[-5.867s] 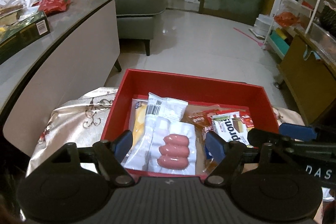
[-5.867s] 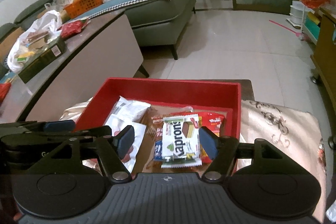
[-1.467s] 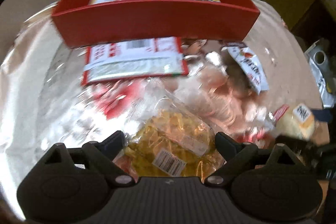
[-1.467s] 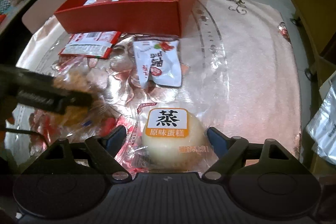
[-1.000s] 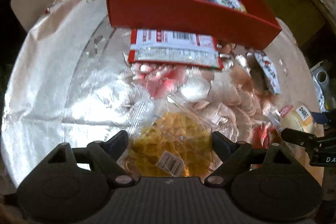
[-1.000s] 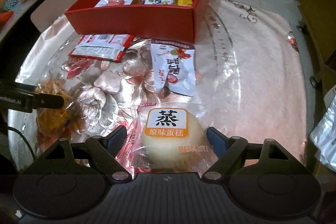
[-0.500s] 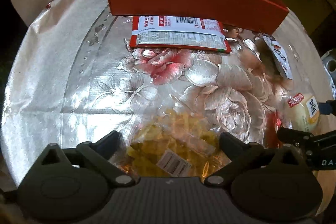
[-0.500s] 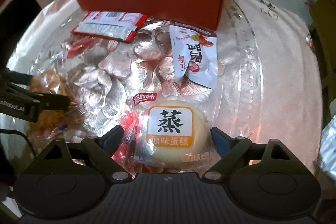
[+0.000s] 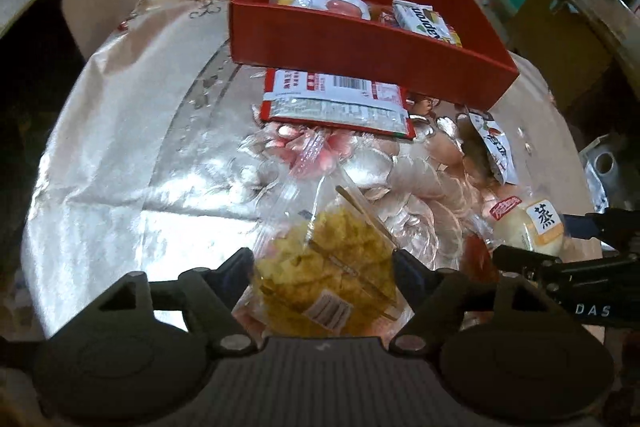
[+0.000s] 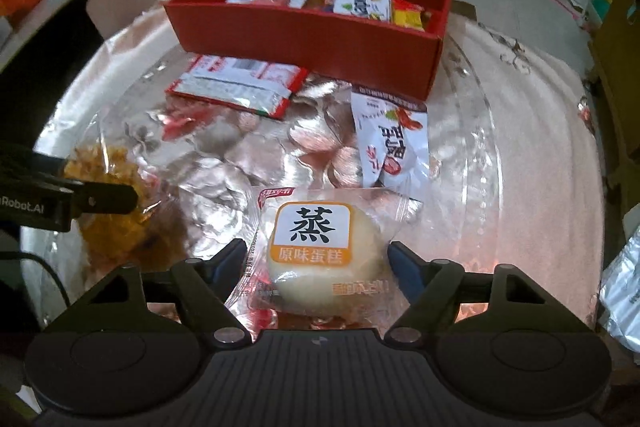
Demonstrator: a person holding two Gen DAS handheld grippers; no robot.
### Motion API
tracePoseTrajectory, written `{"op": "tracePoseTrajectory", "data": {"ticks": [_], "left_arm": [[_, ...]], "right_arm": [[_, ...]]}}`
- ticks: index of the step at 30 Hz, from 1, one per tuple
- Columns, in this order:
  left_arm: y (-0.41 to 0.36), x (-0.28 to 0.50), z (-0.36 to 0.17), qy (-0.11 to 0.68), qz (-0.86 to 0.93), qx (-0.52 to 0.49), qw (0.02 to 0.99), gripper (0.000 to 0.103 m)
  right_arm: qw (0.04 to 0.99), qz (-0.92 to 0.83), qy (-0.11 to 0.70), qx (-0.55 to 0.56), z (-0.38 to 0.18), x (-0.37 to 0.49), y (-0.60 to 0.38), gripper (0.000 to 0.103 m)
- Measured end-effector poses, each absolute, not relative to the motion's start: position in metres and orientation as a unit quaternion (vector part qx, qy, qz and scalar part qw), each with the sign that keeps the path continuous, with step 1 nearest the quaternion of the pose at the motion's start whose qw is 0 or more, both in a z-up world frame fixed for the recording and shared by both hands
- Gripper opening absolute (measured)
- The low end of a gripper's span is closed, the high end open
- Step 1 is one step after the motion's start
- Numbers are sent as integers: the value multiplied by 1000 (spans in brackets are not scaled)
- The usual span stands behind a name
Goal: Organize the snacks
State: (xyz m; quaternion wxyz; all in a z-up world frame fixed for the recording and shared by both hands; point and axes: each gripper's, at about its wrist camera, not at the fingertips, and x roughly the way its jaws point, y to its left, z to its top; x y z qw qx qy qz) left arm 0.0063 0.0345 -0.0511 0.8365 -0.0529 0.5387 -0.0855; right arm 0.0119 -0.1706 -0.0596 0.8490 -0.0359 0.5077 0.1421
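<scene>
Two grippers, each closed on one snack: the left gripper [image 9: 322, 265] has just pinched the clear bag of yellow crisps [image 9: 328, 267], the right gripper [image 10: 316, 261] the wrapped steamed cake [image 10: 322, 255]. Both jaws bite mostly film, so either packet may slide out, or the crisps may crush. Ahead of both grippers on the tabletop [image 9: 120, 147] sit one red box [image 10: 312, 39] and two loose packets: a red-and-white one [image 10: 240, 83] and a white one [image 10: 394, 143].
</scene>
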Motion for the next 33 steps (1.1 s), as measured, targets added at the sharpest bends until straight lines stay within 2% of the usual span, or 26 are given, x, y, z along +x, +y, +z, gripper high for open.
{"op": "tracePoseTrajectory", "data": {"ticks": [5,10,14,23,33], "left_arm": [[31,-3,-53,551,-81,-24,830,67],[23,1,-67,560,-89,21,824,82],[44,13,-77,590,-66,-52,803,83],[82,-10,-57,558,-35,-149,816,84],[96,-39,-93,577,57,-312,753,83]], "right_arm": [[845,142,514,-43,-62,9,-166,81],[830,142,537,-56,-80,10,-162,84],[826,150,541,-54,-84,16,-160,87],[820,167,542,-73,-100,14,-150,103],[834,156,517,-108,-103,2,-141,103]]}}
